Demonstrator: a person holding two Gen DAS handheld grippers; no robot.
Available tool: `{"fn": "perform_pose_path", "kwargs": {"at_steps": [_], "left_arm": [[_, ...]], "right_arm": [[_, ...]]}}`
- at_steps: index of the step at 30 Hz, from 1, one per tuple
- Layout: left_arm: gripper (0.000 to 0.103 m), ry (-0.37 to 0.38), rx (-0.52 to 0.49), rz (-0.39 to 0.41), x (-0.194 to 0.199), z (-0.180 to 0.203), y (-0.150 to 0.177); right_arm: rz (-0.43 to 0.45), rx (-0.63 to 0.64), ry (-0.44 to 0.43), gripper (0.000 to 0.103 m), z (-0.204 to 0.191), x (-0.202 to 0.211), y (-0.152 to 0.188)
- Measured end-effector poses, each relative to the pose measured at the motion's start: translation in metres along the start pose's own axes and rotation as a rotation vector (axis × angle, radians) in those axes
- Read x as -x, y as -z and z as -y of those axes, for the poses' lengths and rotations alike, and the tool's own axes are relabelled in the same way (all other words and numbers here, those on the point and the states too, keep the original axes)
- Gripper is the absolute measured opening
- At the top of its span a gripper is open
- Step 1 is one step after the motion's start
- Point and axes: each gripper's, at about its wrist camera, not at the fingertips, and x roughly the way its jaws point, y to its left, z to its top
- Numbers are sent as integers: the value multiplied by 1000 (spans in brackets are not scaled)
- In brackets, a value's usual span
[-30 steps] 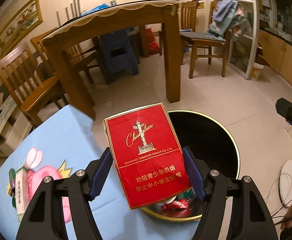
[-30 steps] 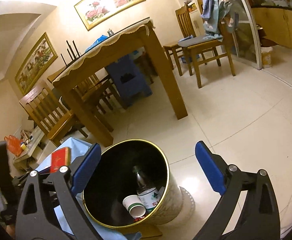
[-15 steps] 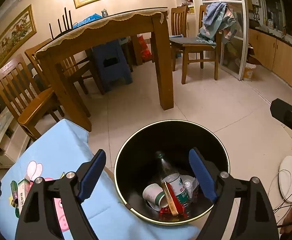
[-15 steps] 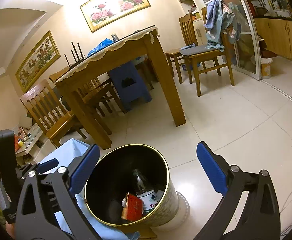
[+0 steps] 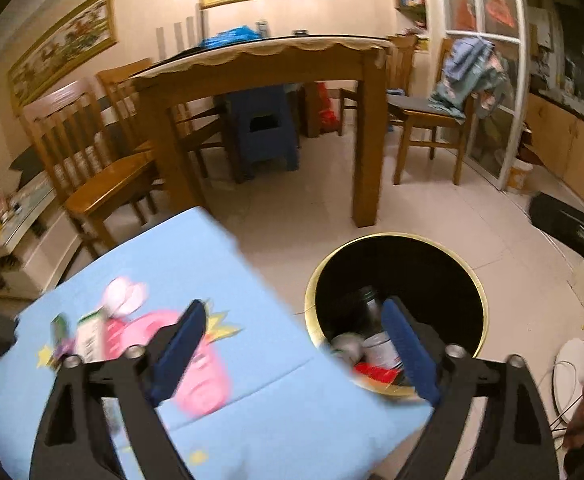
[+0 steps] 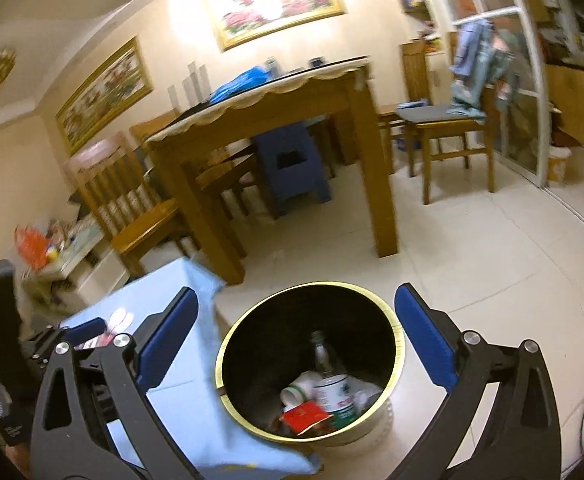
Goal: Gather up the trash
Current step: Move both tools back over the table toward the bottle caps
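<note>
Trash sits in the bin (image 6: 396, 368), on the floor just beside the blue-clothed table (image 5: 196, 280): red pack (image 6: 303, 418) at the bottom, touching a bottle (image 6: 331, 384) and a paper cup (image 6: 297, 390). Left gripper (image 5: 292, 354) spread wide, nothing held, over the table edge and bin rim. Right gripper (image 6: 295, 350) also wide and empty, above the bin. A small carton (image 5: 88, 336) lies on the cloth at the left. Left view is motion-blurred.
</note>
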Motion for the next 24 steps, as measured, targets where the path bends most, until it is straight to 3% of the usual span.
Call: {"fn": "perform_pose_path", "kwargs": {"at_steps": [4, 8, 12, 17, 20, 24], "left_arm": [[96, -75, 28, 4, 29, -56, 41], [96, -199, 92, -10, 58, -127, 82], [96, -428, 181, -9, 86, -208, 120], [96, -643, 307, -11, 116, -295, 155], [96, -660, 408, -30, 124, -329, 169], [96, -583, 505, -21, 133, -348, 170]], "right_arm": [[-79, 151, -78, 97, -75, -24, 14], [-187, 322, -229, 97, -165, -51, 35], [-270, 483, -416, 95, -265, -68, 58], [-361, 659, -540, 68, -374, -97, 95], [-411, 729, -533, 65, -413, -119, 120], [-495, 788, -491, 55, -445, -157, 151]]}}
